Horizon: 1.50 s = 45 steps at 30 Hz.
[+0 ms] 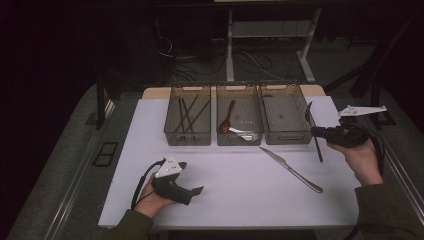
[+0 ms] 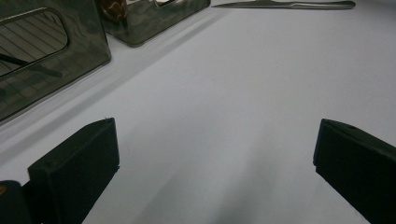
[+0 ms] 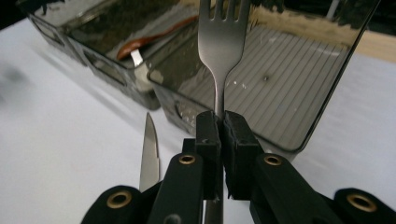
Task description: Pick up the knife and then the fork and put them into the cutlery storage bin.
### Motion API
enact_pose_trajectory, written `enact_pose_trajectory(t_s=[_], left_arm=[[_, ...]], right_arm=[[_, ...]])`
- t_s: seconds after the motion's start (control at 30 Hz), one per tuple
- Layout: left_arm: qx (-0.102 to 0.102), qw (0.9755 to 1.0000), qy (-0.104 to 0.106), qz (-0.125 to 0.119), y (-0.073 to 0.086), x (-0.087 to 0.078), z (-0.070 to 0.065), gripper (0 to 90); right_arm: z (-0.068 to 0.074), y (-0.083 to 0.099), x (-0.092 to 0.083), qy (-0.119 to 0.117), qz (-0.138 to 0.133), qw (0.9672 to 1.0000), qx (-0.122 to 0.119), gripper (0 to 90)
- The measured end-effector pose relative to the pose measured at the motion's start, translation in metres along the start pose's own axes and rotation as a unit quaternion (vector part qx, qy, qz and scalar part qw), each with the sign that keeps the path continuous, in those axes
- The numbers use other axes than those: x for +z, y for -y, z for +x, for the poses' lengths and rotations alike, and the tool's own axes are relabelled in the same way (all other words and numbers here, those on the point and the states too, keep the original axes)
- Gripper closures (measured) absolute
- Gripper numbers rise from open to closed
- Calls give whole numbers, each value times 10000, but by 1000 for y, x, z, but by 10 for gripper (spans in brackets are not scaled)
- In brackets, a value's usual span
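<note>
Now, at the sorting table: a person works two hand-held grippers over a white tabletop point(image 1: 225, 200) set with three bins.

Step in hand: carrying a piece of cutlery to its bin, by the look of it; the fork is up off the table and not yet over a compartment.

Right gripper point(image 3: 220, 122): its black jaws are pinched tight on the neck of a slim silver metal fork point(image 3: 220, 42), tines pointing away from the hand. In the high view the right gripper point(image 1: 316, 132) hangs at the table's right edge, the fork point(image 1: 314, 134) crossing it just beside the right-hand bin.

Left gripper point(image 1: 197, 190): resting low at the near-left of the table, jaws spread wide with nothing but bare tabletop between them.

Bins: three smoky translucent plastic bins in a row; the left bin point(image 1: 170, 131) holds dark thin chopsticks point(image 1: 188, 113), the middle bin point(image 1: 220, 139) a reddish-brown wooden spoon point(image 1: 228, 119), and the right bin point(image 1: 304, 136) looks empty.

Waiting: a silver metal table knife point(image 1: 290, 169) lies flat on the table between the grippers, near the right bin.

Next move calls for: likely swinging the fork over the right bin's wall, lowering the tines inside and only then easing the jaws apart, since the long handle could catch on the rim.
</note>
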State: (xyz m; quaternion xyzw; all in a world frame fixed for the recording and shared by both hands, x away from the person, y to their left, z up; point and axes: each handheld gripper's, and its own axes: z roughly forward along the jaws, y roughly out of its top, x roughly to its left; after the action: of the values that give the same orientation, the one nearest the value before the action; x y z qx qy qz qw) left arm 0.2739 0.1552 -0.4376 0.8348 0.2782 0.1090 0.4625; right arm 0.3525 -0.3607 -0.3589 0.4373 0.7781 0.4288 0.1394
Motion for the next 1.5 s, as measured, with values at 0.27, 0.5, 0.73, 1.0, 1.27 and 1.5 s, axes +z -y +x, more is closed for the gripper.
enact_pose_trajectory(t_s=[0.27,0.5,0.73,1.0,1.27,1.5], left_arm=[[-20,10000,-10,-1,0,0,0,0],[-43,10000,22,-24,0,0,1,0],[-31,10000,2,-19,0,0,1,0],[-34,10000,-20,-16,0,-1,1,0],[-18,10000,-22,-20,0,-2,1,0],[1,10000,-23,2,0,-1,0,0]], right_arm=[[-4,-16,-5,108,-332,9994,-76,847],[-9,-37,-5,176,-581,9981,-50,846],[-13,-64,5,253,-680,9972,-194,846],[-18,-86,30,334,-597,9972,-286,846],[-26,-81,61,441,-188,9985,-278,846],[-31,-72,80,515,301,9974,-413,846]])
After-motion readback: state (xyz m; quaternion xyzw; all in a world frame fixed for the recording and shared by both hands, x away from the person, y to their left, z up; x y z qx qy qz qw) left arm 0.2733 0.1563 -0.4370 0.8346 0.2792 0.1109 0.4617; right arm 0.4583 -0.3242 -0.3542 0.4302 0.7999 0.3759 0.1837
